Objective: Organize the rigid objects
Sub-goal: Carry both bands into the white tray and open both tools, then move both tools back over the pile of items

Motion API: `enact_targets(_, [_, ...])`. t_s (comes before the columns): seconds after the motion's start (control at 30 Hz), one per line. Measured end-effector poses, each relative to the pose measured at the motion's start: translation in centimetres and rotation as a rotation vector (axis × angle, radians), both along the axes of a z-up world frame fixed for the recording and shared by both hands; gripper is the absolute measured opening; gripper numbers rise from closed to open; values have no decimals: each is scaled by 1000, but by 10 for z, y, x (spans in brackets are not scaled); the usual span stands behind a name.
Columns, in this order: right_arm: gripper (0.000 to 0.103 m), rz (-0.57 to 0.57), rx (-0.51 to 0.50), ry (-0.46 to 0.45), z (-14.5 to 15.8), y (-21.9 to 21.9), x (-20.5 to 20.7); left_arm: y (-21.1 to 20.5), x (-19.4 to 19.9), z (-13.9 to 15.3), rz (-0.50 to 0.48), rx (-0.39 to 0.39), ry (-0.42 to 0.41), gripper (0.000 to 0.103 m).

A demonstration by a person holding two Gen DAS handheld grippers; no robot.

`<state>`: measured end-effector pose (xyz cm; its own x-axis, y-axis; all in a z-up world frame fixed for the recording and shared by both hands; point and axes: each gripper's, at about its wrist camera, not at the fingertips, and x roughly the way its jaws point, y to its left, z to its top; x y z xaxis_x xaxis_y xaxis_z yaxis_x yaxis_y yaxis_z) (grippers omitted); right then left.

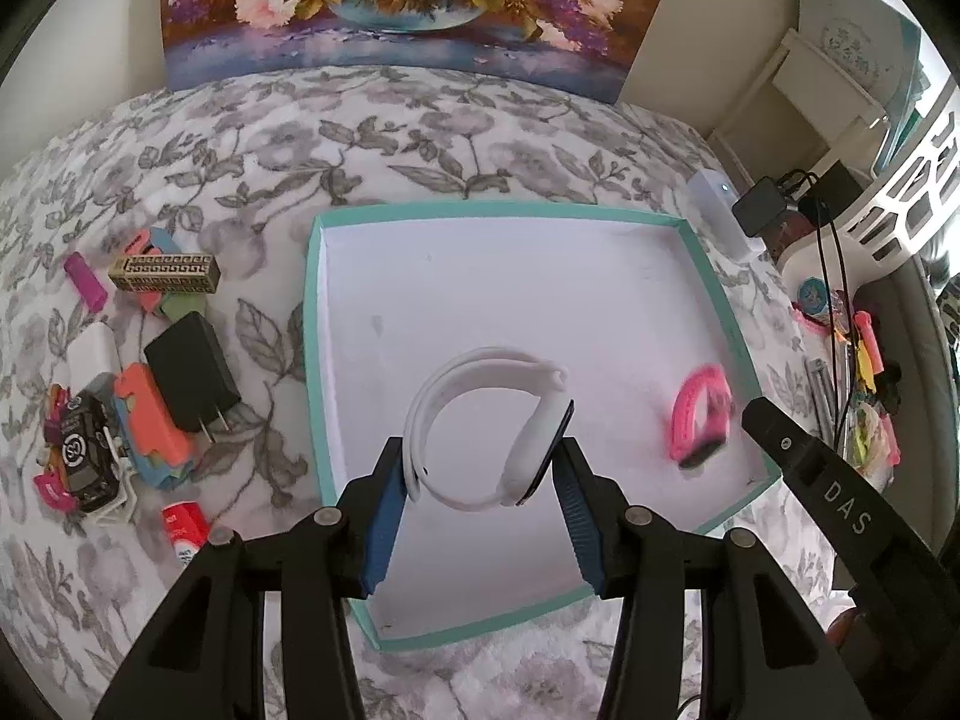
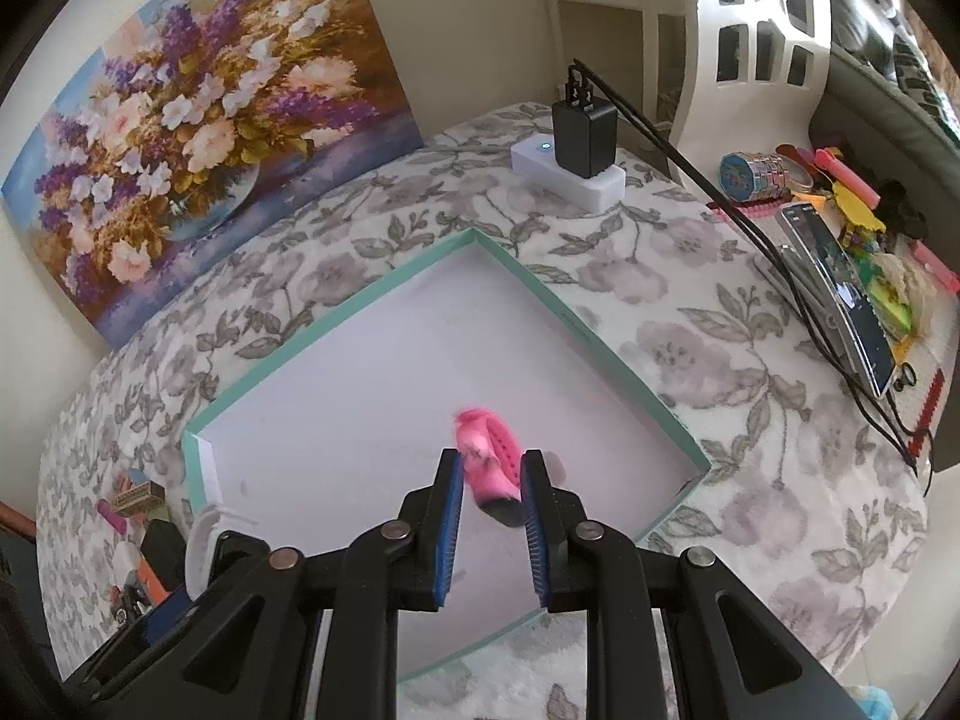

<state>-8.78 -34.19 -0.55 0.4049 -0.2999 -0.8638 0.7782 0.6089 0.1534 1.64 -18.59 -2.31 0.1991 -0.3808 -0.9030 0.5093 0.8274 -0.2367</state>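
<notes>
The left tool [image 1: 483,471] is partly open, its blue pads clamped on a white wristband [image 1: 480,426] held above the white floor of the teal-rimmed box [image 1: 312,324]. The right tool [image 2: 492,483] is closed as far as it goes on a pink wristband [image 2: 489,459], also over the box, near its right corner. The box lies on a flower-patterned surface [image 1: 252,180]. Left of the box, on the surface, lies a cluster of small items, including a black plug adapter [image 1: 192,378] and a gold patterned block [image 1: 165,273].
</notes>
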Motion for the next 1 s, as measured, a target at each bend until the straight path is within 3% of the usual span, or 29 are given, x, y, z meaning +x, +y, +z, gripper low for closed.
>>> enact_targets(0.37, [25,-8,2,31,-4,0,2,-2,0,2,-12,10,-34,53])
enact_targets(0.5, [40,-15,5,48,-7,-2,1,-1,2,1,0,26,-34,66])
enact_targets(0.63, [52,-18,1,62,-8,-1,2,4,6,0,31,39,-34,67])
enact_targets(0.73, [58,-17,5,77,-10,-1,2,12,11,-2,67,50,-29,69])
enact_targets(0.83, [62,-6,14,89,-14,2,4,22,18,-6,116,67,-17,85])
enact_targets(1.0, [72,40,9,111,-17,11,12,37,25,-10,185,112,-10,87])
